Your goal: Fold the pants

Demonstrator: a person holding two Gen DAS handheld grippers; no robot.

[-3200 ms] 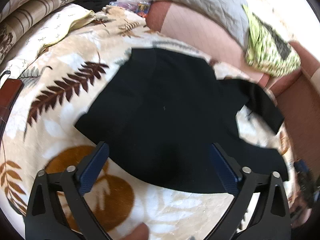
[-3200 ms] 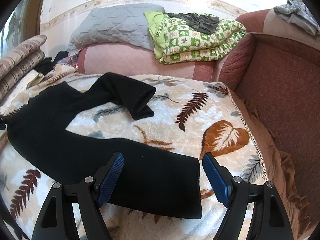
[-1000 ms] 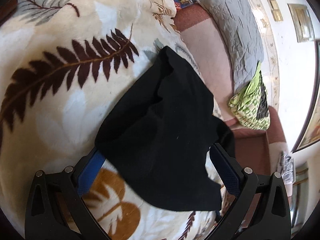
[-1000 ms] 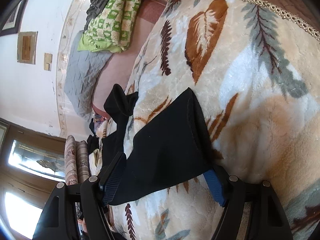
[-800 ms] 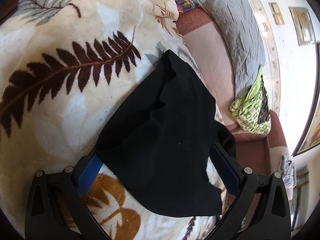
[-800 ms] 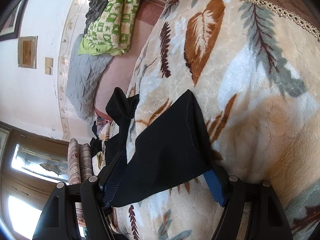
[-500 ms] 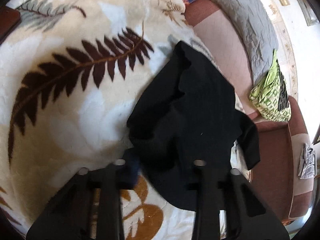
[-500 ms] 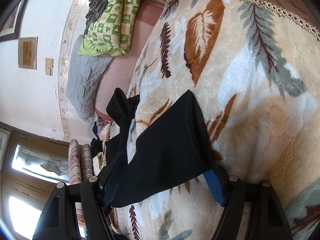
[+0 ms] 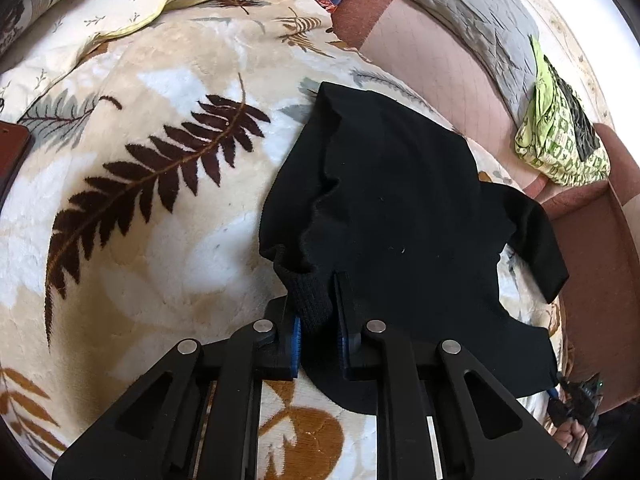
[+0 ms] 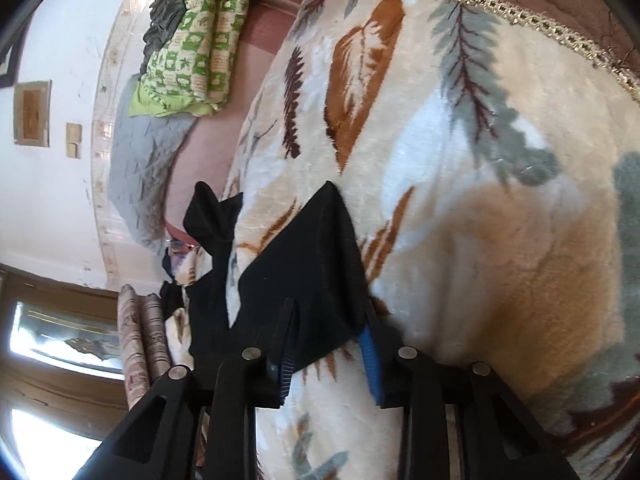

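- The left gripper [image 9: 316, 312] is clamped on a bunched ribbed edge of the black pants [image 9: 400, 208], probably the waistband; the cloth spreads ahead and to its right over the leaf-patterned blanket [image 9: 152, 184]
- The right gripper [image 10: 326, 336] has its blue pads [image 10: 370, 356] partly closed around a leg end of the pants [image 10: 308, 272]; whether they truly pinch it I cannot tell
- The pants' long axis runs from one claw to the other; the other leg [image 9: 536, 236] lies loose toward the sofa back [image 9: 432, 52]
- Both grippers sit low, close to the blanket; the next move likely carries one end toward the other
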